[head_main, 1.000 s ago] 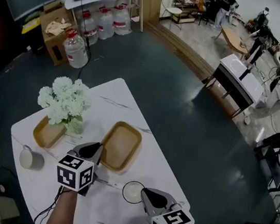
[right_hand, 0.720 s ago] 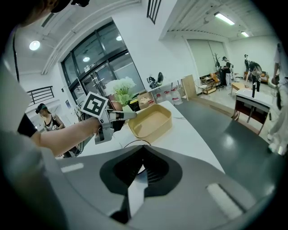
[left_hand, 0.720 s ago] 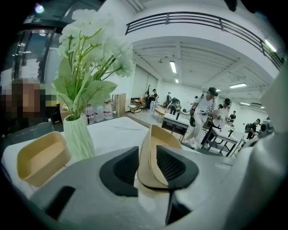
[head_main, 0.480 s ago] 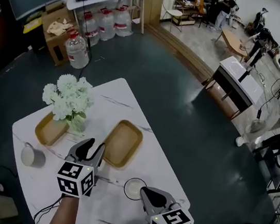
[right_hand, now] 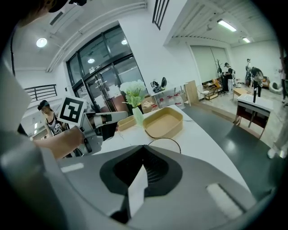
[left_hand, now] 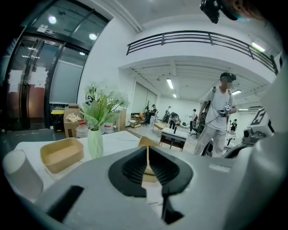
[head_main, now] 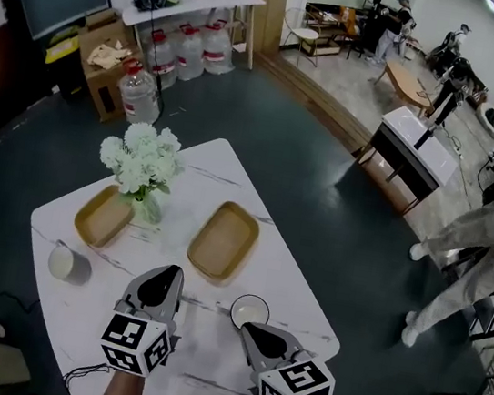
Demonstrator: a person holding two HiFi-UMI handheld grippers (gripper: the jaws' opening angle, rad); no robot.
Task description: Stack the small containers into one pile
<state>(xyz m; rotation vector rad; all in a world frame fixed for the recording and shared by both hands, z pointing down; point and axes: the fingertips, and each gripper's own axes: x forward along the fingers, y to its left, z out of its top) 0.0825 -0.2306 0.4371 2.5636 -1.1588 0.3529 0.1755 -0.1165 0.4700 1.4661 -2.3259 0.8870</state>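
Note:
Two tan trays lie on the white marble table (head_main: pixel 189 183): one (head_main: pixel 104 215) beside the flower vase, the other (head_main: pixel 224 240) in the middle. My left gripper (head_main: pixel 159 282) hovers a short way in front of the middle tray (left_hand: pixel 146 143). Its jaws have just been closing and now stand shut with nothing between them. My right gripper (head_main: pixel 264 340) is shut and empty, just behind a white bowl (head_main: pixel 250 311) with a dark rim. In the right gripper view the bowl (right_hand: pixel 164 144) and middle tray (right_hand: pixel 164 122) lie straight ahead.
A vase of white flowers (head_main: pixel 141 167) stands between the trays, and a white mug (head_main: pixel 61 260) sits near the table's left edge. Beyond the table are water bottles, a cardboard box and a white side table. People stand in the far room.
The left gripper's jaws stood spread half a second ago and are together now; it has pulled back from the middle tray's corner. The right gripper has drawn back a little behind the bowl.

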